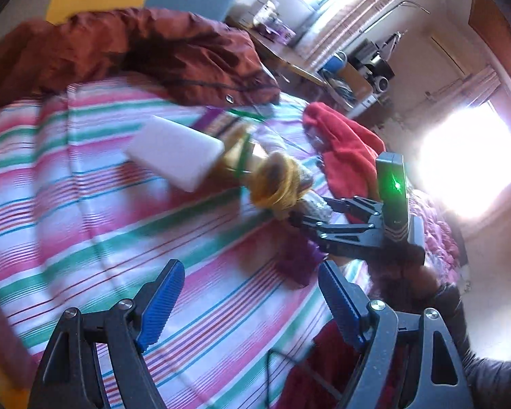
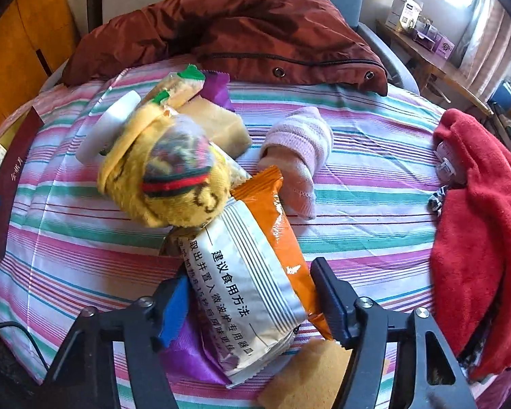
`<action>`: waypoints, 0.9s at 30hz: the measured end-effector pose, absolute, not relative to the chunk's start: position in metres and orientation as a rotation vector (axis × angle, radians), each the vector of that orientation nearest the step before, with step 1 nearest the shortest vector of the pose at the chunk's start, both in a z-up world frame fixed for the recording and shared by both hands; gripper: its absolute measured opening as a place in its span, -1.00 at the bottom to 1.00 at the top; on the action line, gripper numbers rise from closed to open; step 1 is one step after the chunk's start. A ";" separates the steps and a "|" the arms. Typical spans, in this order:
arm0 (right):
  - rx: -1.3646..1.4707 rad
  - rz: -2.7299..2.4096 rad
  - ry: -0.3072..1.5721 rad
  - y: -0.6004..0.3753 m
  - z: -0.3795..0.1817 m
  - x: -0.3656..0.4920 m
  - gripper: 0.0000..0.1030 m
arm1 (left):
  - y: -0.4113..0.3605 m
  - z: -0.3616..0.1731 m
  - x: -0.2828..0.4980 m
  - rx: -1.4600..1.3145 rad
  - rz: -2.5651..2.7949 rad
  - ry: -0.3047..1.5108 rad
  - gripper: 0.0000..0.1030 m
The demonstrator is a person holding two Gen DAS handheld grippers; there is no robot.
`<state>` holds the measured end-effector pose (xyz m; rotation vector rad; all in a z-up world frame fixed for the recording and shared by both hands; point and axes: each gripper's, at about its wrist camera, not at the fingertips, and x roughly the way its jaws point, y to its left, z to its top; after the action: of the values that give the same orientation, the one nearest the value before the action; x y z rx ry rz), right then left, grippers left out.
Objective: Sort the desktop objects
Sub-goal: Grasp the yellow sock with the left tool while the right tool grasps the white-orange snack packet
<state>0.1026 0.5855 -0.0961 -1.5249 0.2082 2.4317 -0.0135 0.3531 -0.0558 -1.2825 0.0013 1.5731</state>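
Observation:
In the right wrist view my right gripper is closed around an orange and silver snack packet with Chinese print, held over the striped bedspread. A yellow patterned sock ball lies just beyond the packet, beside a pink sock, a white object, a green-tipped wrapper and a tan pad. In the left wrist view my left gripper is open and empty above the bedspread. The right gripper shows there, next to the sock ball and the white object.
A dark red jacket lies across the far side of the bed. A red towel lies at the right. A purple wrapper and a tan sponge lie under my right gripper. A desk with boxes stands at the far right.

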 end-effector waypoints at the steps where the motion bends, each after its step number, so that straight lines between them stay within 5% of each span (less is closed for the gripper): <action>1: -1.512 2.441 0.220 0.587 -0.097 0.104 0.29 | 0.359 -0.059 -0.014 -1.291 1.557 -0.004 0.60; 27: -1.504 2.457 0.241 0.593 -0.102 0.106 0.28 | 0.429 -0.095 0.029 -1.234 1.542 0.313 0.60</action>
<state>0.1064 0.5930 -0.1025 -1.5044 0.2406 2.4566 0.0289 0.4286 -0.0946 -1.2342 0.3130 1.5417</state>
